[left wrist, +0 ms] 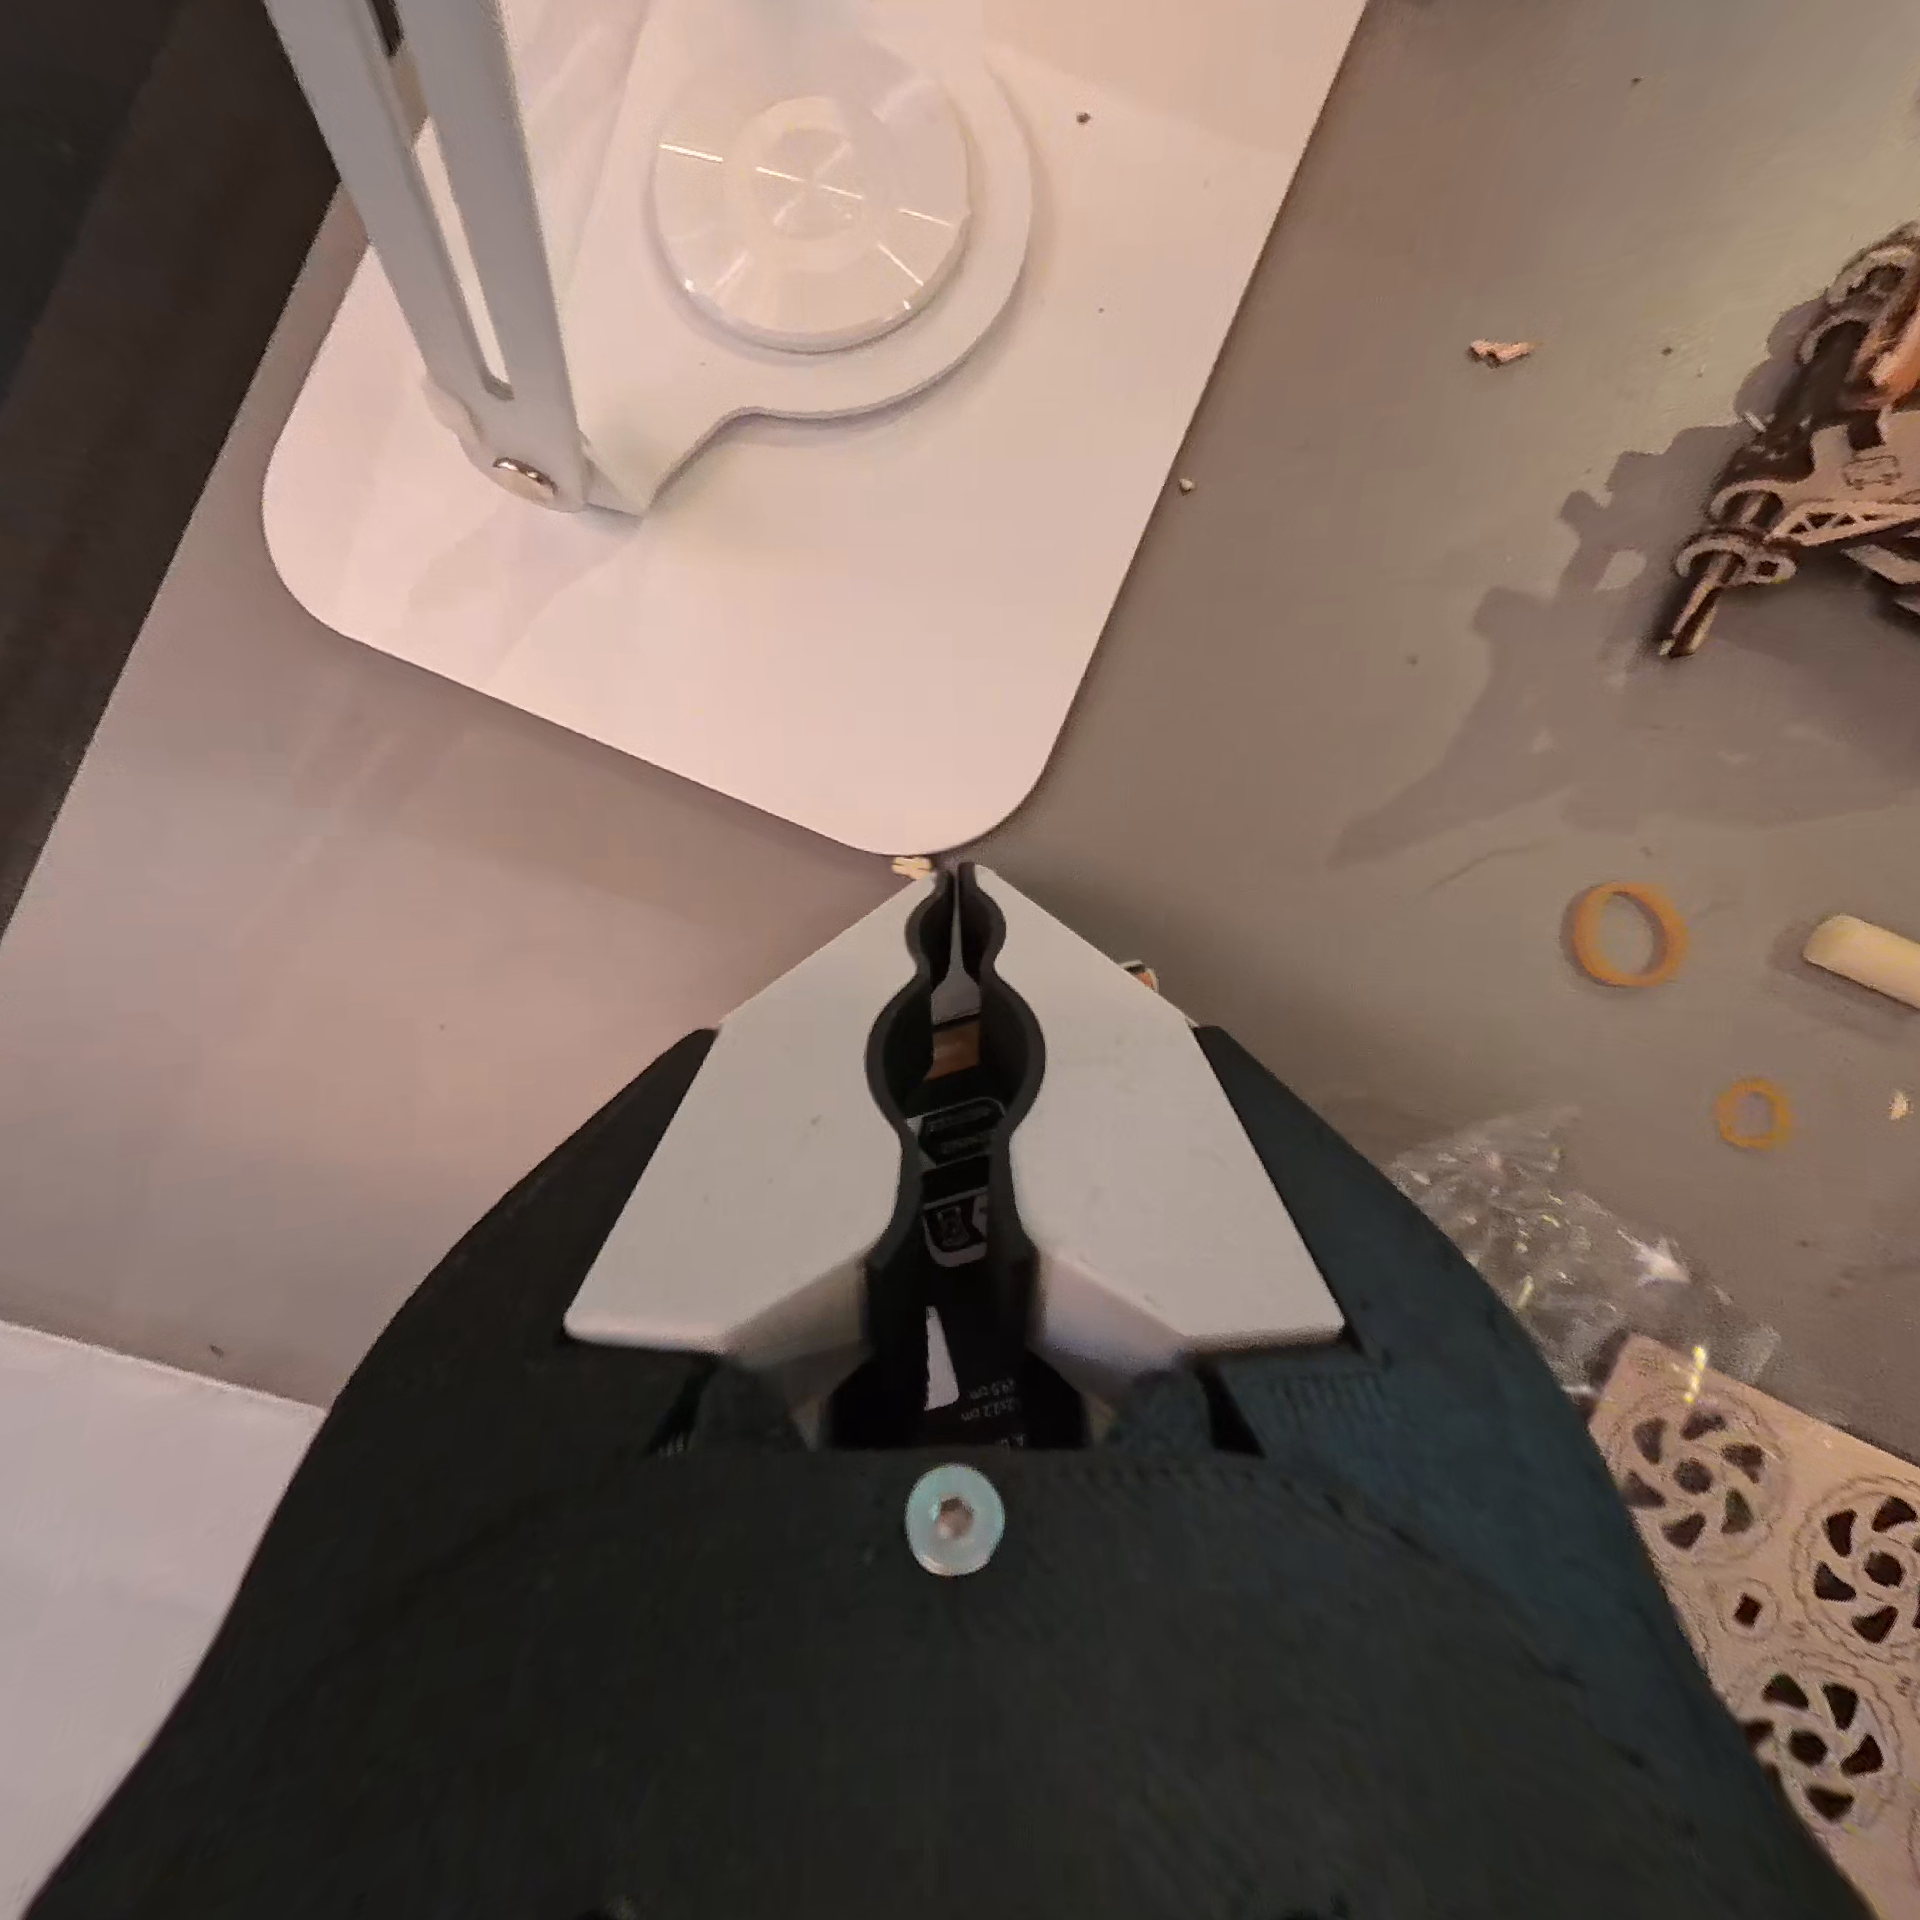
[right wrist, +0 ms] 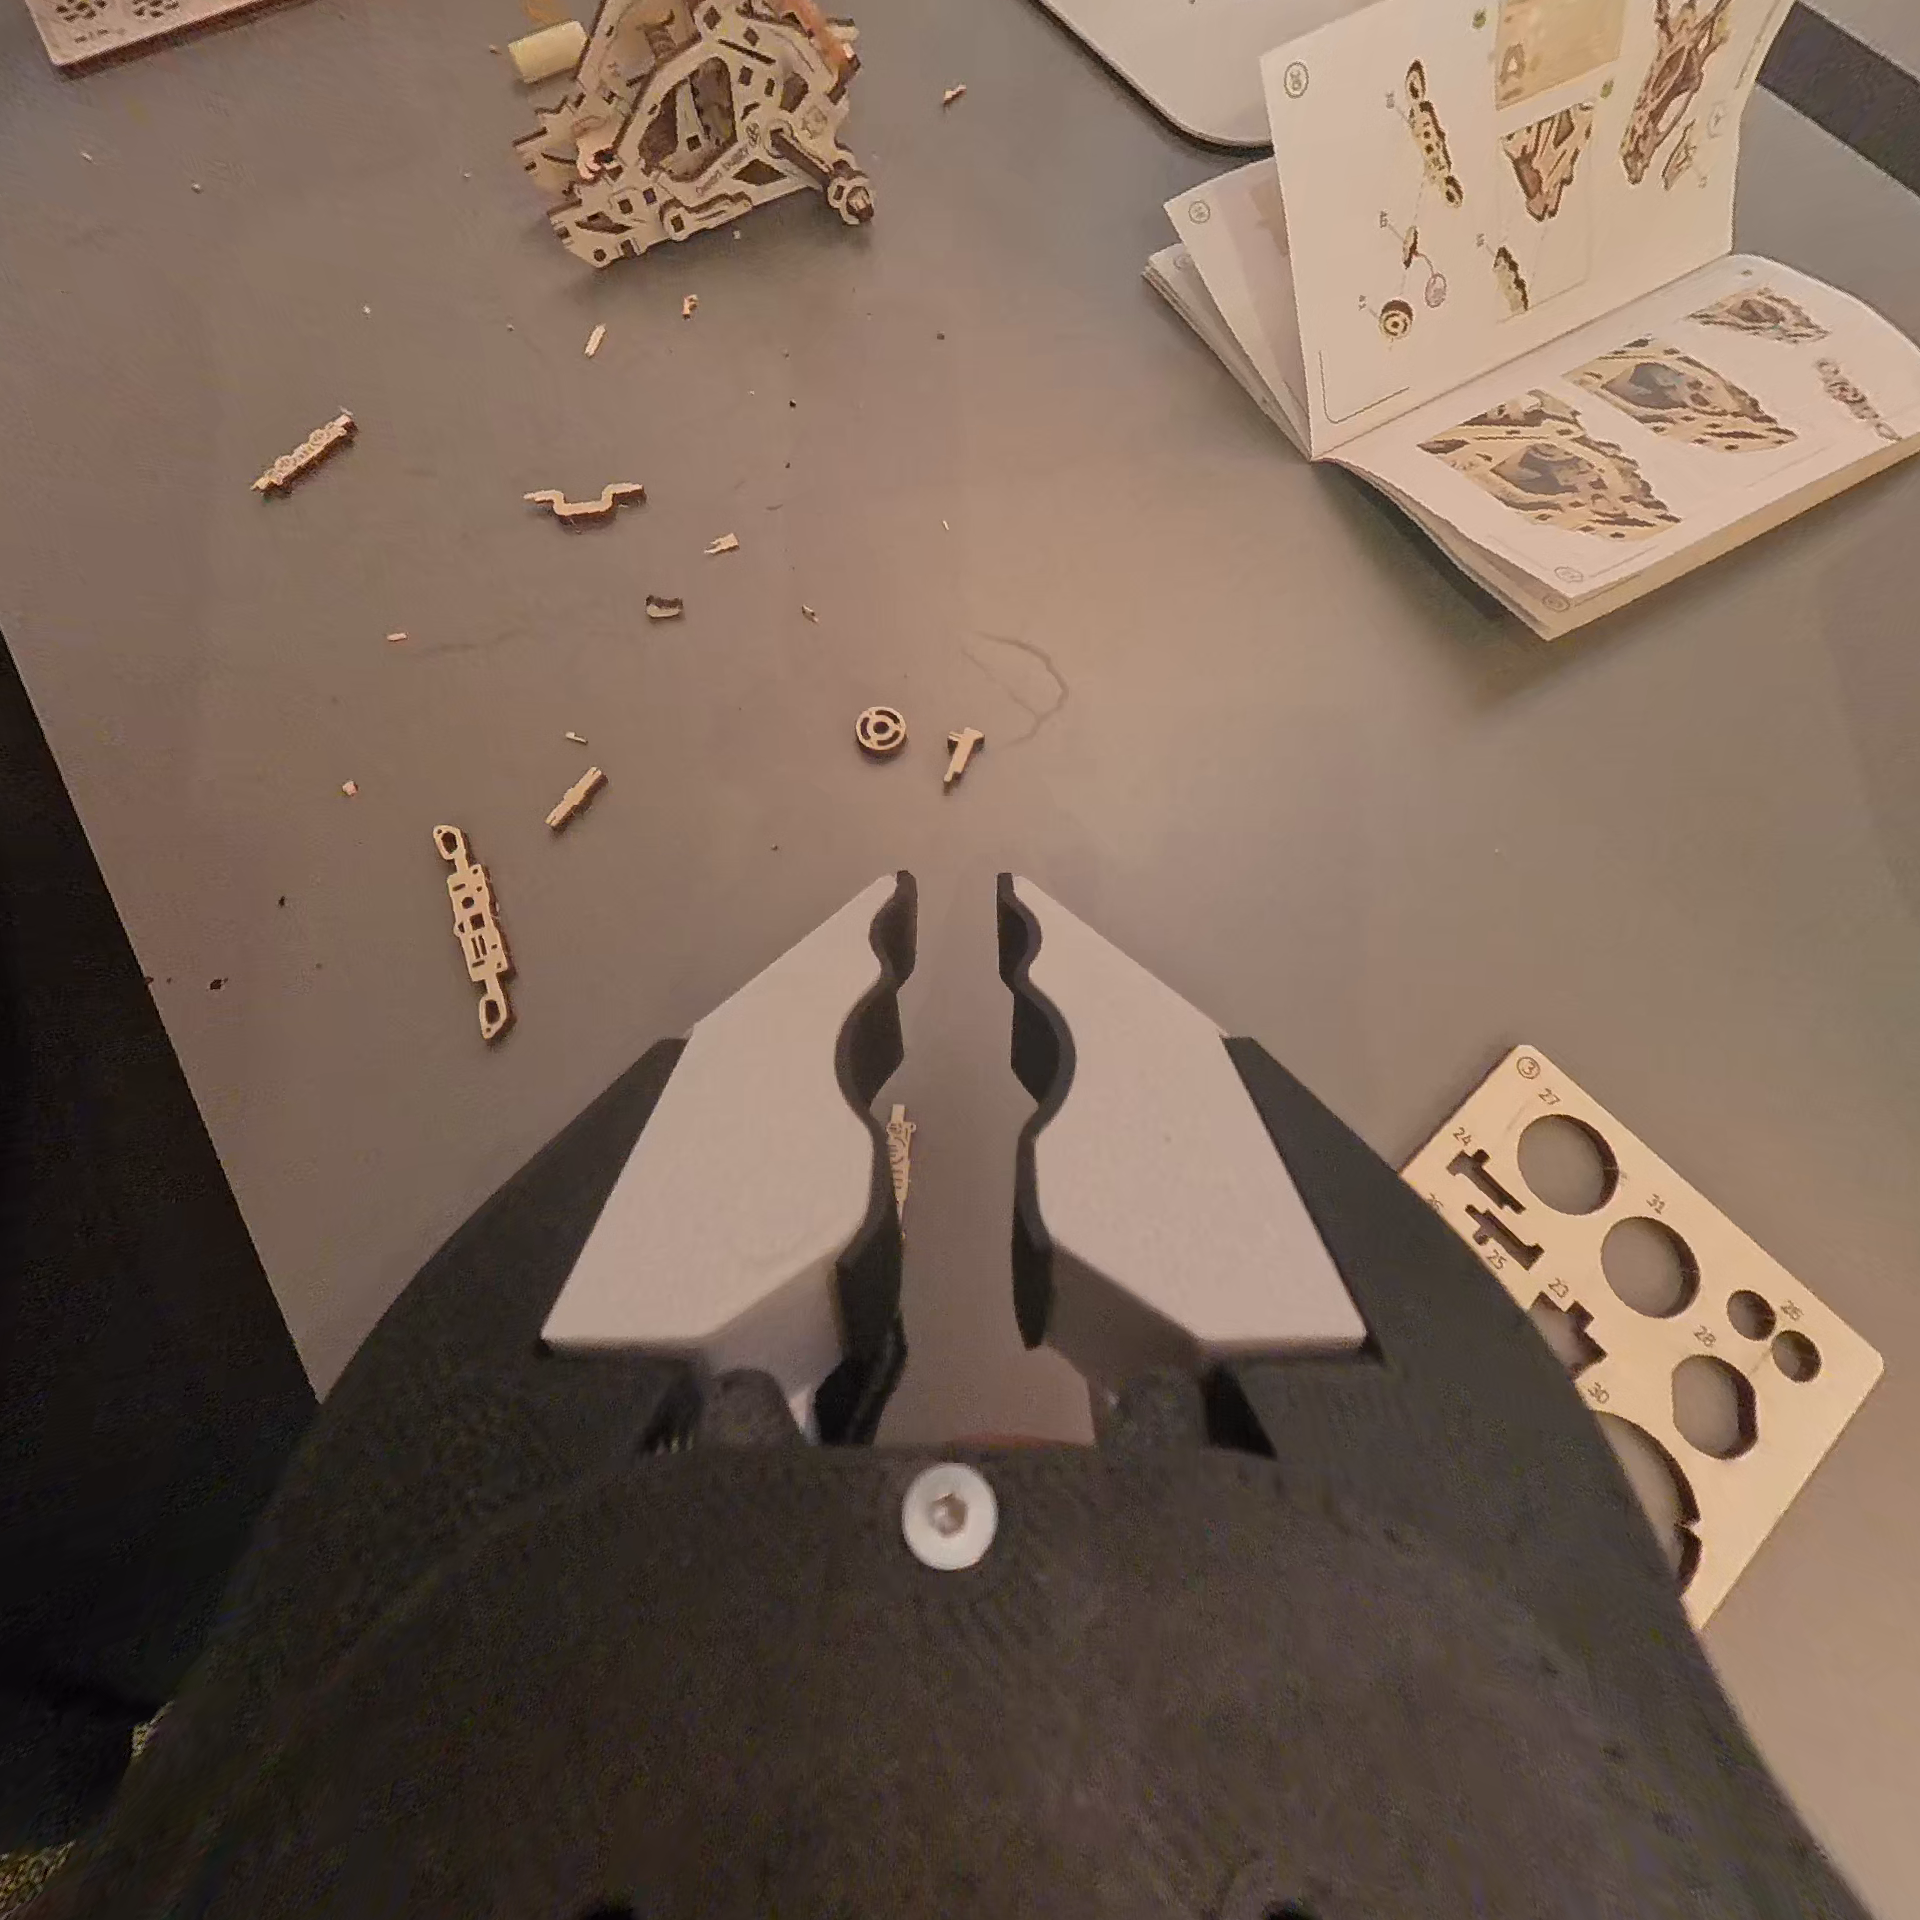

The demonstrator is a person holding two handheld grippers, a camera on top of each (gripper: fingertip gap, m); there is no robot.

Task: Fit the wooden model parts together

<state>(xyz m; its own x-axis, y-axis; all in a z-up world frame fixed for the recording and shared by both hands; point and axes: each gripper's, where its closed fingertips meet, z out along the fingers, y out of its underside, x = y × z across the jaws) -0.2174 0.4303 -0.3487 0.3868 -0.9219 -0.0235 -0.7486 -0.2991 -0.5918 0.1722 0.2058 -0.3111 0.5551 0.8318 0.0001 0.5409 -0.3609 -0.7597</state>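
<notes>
My left gripper (left wrist: 954, 875) is shut, its pads meeting just short of the corner of a white stand base (left wrist: 727, 582). A tiny wood chip (left wrist: 912, 862) lies on the table beside the tips, outside the grasp. My right gripper (right wrist: 956, 883) is open above the grey table with nothing between its tips. A small round wooden wheel (right wrist: 884, 730) and a small peg (right wrist: 962, 755) lie just ahead of it. A long pierced wooden part (right wrist: 475, 930) lies to its left. The partly built wooden model (right wrist: 696, 125) stands far ahead; it also shows in the left wrist view (left wrist: 1808, 447).
An open instruction booklet (right wrist: 1558, 343) lies at the right. A punched-out wooden sheet (right wrist: 1642, 1299) lies beside the right gripper. Rubber bands (left wrist: 1626, 932), a plastic bag (left wrist: 1538, 1226) and a fretwork sheet (left wrist: 1787, 1621) lie right of the left gripper. Wood scraps (right wrist: 582, 502) are scattered about. The gap from one gripper's tips to the other's is roughly 45 centimeters. It is some 6 centimeters from my right tips to the small peg (right wrist: 962, 755).
</notes>
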